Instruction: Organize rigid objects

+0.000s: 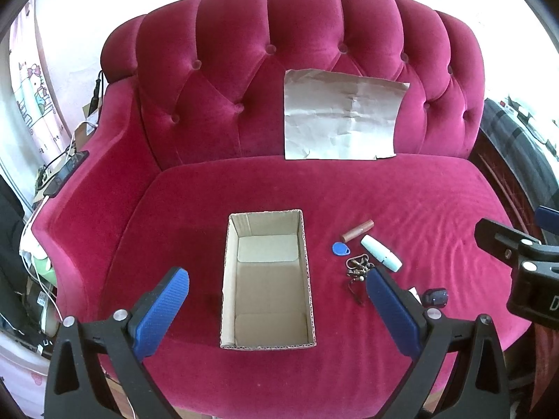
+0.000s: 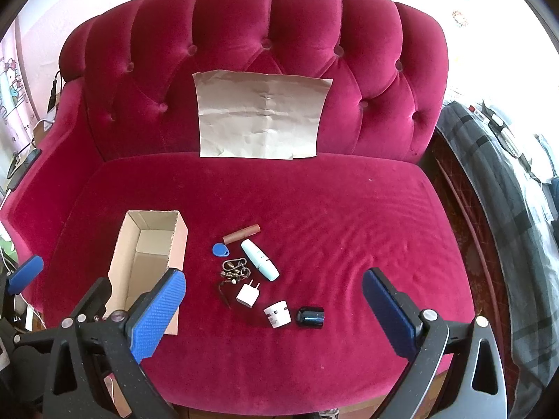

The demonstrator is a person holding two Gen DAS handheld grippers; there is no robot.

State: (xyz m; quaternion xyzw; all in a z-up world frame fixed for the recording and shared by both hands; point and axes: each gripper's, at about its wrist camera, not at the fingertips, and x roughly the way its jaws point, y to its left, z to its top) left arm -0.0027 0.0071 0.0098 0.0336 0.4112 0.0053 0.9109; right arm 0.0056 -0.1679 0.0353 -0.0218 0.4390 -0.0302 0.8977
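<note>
Crimson velvet covers the tufted sofa (image 2: pixel 314 209), its buttoned back propping a creased sheet of brown paper (image 2: pixel 260 118). At far left a cartoon-print curtain (image 1: pixel 31 101) hangs beside cables and a phone (image 1: pixel 68 171) lying on the sofa arm.

On the seat cushion, left to right: an open corrugated cardboard box (image 1: pixel 267 279), rectangular and empty, then a cluster just beside it. That cluster holds a blue teardrop key fob (image 2: pixel 220 249), a brown cylindrical tube (image 2: pixel 241 233), a tangle of bronze metal rings (image 2: pixel 234 270), a smooth white-and-mint oval bottle (image 2: pixel 260 259), a white two-pin plug adapter (image 2: pixel 248 293), a small white round jar (image 2: pixel 277 314) on its side and a glossy black cap (image 2: pixel 310 316).

The left tool (image 1: pixel 276 300) hovers low over the box, its blue textured pads spread wide to either side of it, gripping nothing. The right tool (image 2: pixel 274 305) is poised above the small items, jaws equally wide apart and empty, the jar and adapter lying between its pads in that view.

At right, a grey plaid blanket (image 2: pixel 506 209) lies beside the sofa.
</note>
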